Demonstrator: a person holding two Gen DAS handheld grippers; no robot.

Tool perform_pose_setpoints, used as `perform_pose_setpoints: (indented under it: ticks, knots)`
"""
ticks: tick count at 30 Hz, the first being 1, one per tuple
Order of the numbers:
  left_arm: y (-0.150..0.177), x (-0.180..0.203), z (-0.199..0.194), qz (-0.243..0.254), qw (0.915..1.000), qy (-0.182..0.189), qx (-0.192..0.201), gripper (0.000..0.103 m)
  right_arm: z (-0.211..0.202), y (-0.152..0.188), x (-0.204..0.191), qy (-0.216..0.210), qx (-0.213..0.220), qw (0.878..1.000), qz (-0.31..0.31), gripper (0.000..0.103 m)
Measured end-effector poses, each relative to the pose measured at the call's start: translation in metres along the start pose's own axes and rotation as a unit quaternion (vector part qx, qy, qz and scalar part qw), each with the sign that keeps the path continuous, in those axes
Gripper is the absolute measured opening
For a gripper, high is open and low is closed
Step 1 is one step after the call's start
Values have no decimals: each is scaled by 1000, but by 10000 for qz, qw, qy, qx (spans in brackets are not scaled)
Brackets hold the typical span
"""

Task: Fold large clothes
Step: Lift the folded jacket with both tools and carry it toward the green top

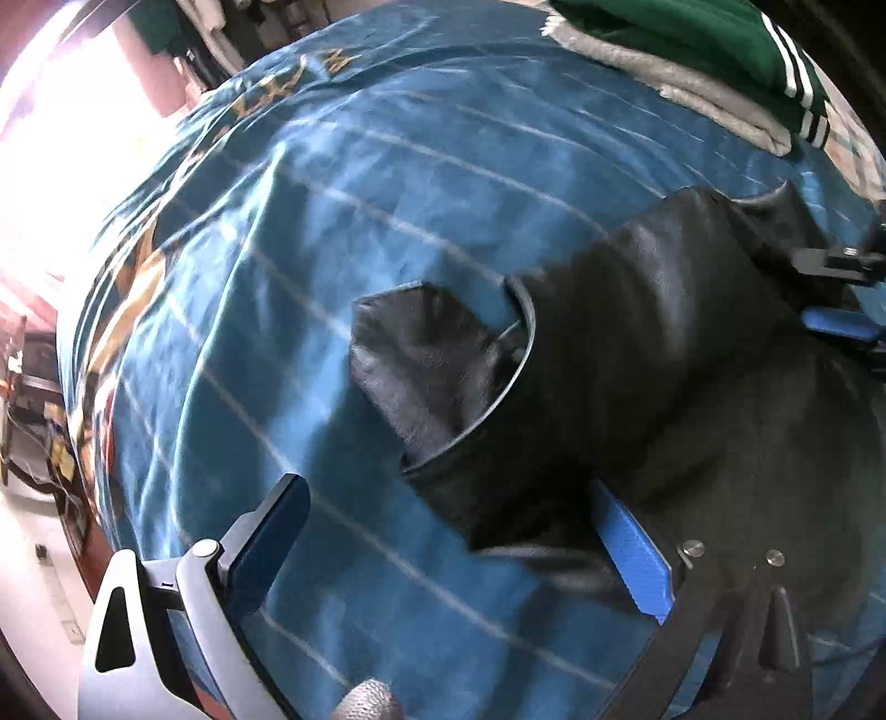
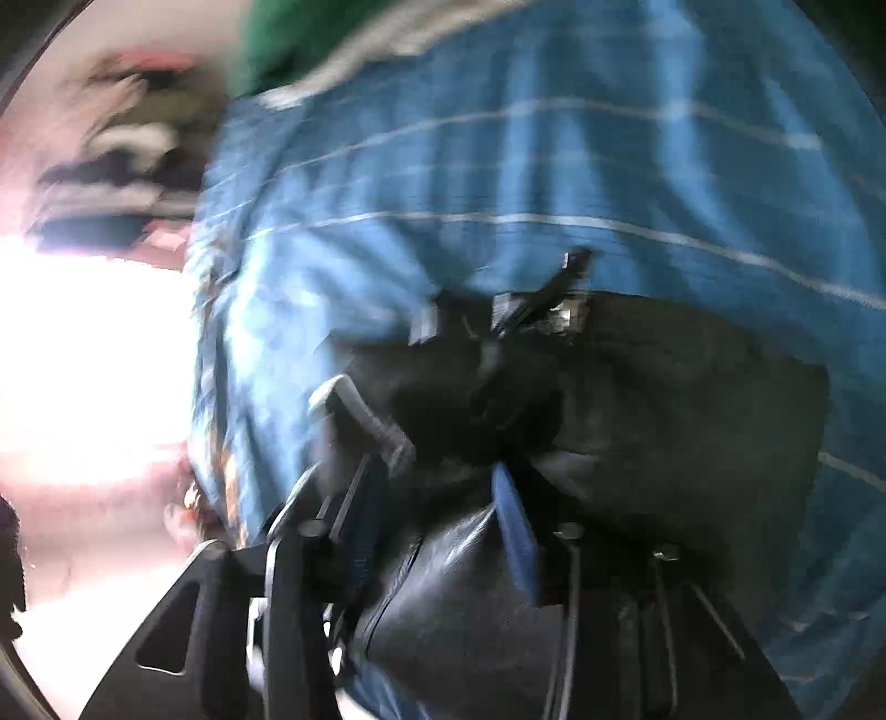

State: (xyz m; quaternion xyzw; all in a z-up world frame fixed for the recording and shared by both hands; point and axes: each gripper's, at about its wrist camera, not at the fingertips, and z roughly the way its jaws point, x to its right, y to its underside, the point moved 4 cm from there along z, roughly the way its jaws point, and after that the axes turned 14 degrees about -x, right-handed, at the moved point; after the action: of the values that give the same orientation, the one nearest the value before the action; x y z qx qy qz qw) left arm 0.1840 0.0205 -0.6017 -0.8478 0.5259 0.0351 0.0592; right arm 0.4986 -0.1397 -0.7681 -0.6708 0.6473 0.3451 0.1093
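Right tool (image 2: 437,520) pinches black jacket (image 2: 637,387); left tool (image 1: 448,548) gapes.

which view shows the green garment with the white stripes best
The left wrist view: the green garment lies sharp at the top right on a grey folded garment, its white stripes clear. The right wrist view shows only a blurred green patch at the top edge, no stripes.

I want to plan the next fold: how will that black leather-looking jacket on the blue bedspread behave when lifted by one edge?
The black jacket would likely drape rather than hold shape: it already creases and sags on the blue bedspread. Its sheen suggests a smooth, possibly slippery surface. It looks thick, so probably heavy for a garment.
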Motion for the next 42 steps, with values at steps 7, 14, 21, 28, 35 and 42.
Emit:
perform_pose_setpoints:
  ticks: [7,14,21,28,35,42]
  knots:
    - [15,-35,-41,-791,9937,774,-186,103,-30,23,-26,-162,53,9993,-341,59]
    - [-12,-36,2,-1809,9540,2281,-712,101,-94,85,28,-155,517,9985,39,70]
    - [-41,-22,19,-1898,9466,2560,-486,56,-63,113,116,-1323,361,9888,590,72]
    - [-43,-13,9,-1647,9568,2361,-400,41,4,63,112,-2278,-60,9730,368,75]
    - [-41,-30,13,-1862,9488,2494,-543,40,-5,50,82,-2871,-177,9574,-255,75]
    - [-50,-33,-3,-1623,9522,2542,-480,40,11,41,66,-2734,-62,9618,136,48]
